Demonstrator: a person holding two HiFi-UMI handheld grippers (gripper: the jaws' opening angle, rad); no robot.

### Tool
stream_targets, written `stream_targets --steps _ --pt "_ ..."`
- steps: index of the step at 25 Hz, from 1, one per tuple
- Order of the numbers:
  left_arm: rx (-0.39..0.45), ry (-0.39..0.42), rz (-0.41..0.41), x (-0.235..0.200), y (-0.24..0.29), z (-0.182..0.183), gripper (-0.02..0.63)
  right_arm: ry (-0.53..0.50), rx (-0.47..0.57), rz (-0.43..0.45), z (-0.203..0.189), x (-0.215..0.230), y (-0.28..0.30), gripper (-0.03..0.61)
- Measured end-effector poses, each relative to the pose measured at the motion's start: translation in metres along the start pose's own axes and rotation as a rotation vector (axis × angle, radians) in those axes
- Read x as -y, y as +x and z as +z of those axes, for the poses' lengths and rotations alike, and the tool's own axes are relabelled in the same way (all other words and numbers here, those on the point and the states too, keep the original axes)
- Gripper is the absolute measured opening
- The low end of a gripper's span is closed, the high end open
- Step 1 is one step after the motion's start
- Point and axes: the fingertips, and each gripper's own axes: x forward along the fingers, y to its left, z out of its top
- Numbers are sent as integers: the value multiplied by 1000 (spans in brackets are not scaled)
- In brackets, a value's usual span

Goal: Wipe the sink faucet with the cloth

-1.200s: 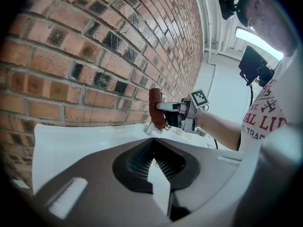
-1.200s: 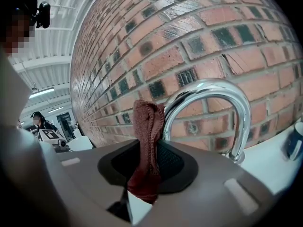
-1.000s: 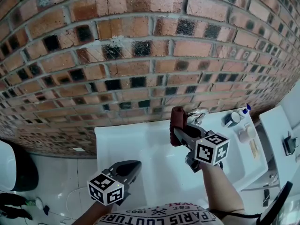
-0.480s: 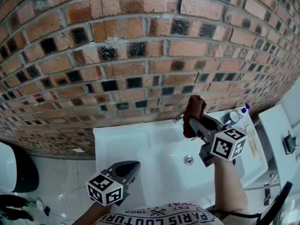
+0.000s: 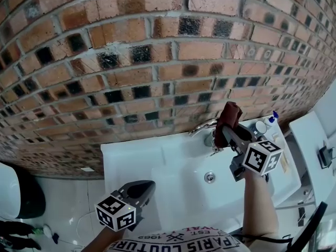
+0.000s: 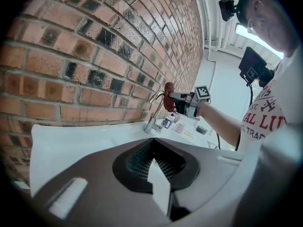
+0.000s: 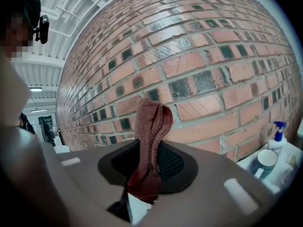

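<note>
Right gripper view: the right gripper (image 7: 149, 181) has its jaws pinching the red-brown cloth (image 7: 150, 136), free end upright, likely for rubbing the faucet (image 5: 203, 128) just beside it. The left gripper (image 6: 154, 163), jaws pressed together on nothing, idles well below the faucet, over the white sink (image 5: 157, 161). A brick wall (image 5: 157, 62) rises behind the faucet.

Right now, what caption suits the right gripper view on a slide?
Right gripper clamps a folded maroon cloth upright before a brick wall.

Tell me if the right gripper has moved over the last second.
Yes. The right gripper carried the cloth from left of the faucet to its right.
</note>
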Motion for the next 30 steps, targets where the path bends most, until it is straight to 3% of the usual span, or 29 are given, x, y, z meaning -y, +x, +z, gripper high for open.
stream_targets --steps 11,23,30 --pt "-53 17 21 0 7 -11 6 35 -27 -132 -37 54 0 94" --pt "-88 2 36 -6 13 -24 6 93 -127 -182 -97 84 22 94" --pt "-92 -5 41 -6 14 -26 6 96 -140 -182 -106 88 27 92"
